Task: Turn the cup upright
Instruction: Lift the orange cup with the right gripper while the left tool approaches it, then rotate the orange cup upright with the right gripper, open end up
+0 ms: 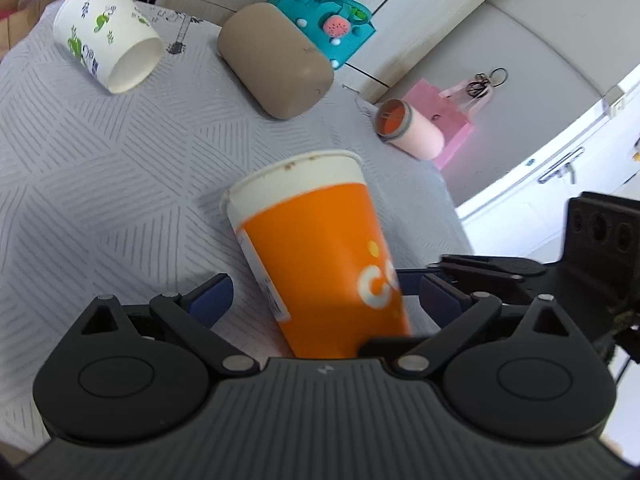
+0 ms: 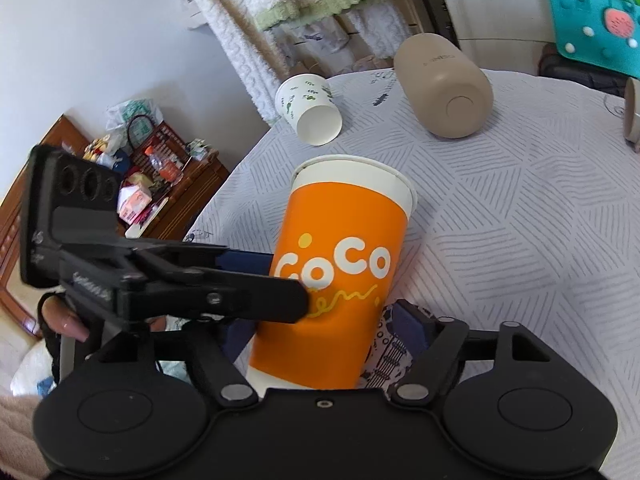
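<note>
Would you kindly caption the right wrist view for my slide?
Two grippers flank a tilted orange cup on a patterned tablecloth.

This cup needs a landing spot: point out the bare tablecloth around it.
Bare tablecloth lies left of the orange CoCo cup, nearer than the toppled printed paper cup. Another open stretch lies right of it, nearer than the beige tumbler. Crowded: the far edge, with teal bag and pink cup.

Orange cup (image 1: 320,248) (image 2: 340,268): white rim band, white "CoCo" lettering, rim end up, tilted; sits between left gripper (image 1: 324,300) fingers, nearer right pad; base also between right gripper (image 2: 320,336) fingers, left gripper's finger against its side
</note>
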Available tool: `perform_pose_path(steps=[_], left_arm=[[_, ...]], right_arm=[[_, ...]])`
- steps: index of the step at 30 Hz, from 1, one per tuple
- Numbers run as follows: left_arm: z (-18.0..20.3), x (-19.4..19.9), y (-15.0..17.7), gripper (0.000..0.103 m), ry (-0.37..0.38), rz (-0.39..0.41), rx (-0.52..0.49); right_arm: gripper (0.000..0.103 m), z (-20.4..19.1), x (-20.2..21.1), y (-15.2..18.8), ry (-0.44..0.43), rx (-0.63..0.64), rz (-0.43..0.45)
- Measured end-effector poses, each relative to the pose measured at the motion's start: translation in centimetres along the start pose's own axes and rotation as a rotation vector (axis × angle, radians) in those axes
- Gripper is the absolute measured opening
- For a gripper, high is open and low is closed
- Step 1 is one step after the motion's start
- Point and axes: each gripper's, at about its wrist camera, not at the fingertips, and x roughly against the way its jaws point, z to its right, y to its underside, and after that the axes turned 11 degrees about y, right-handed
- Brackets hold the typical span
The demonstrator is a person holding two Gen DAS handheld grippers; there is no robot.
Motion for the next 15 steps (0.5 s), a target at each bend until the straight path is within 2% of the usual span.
perform_pose_path(steps=[2, 5, 9, 15], left_arm=[[0.1, -0.4, -0.2, 0.091, -0.014, 0.001, -0.02], [0.3, -0.9, -0.6, 0.08, 0.039, -0.017, -0.028], [0.8, -1.2, -0.6, 0.078, 0.043, -0.008, -0.063], [1.3, -1.1, -0.8, 0.077, 0.055, 0.017, -0.111]], right_arm=[[0.09, -0.2, 0.2, -0.2, 0.026, 0.056, 0.027], [0.09, 0.1, 0.7, -0.2, 0.03, 0.094, 0.061], [0.086, 0.9, 0.9, -0.1, -0.011, 0.09, 0.083], [0.082, 1.6, 1.4, 0.1, -0.024, 0.078, 0.12]])
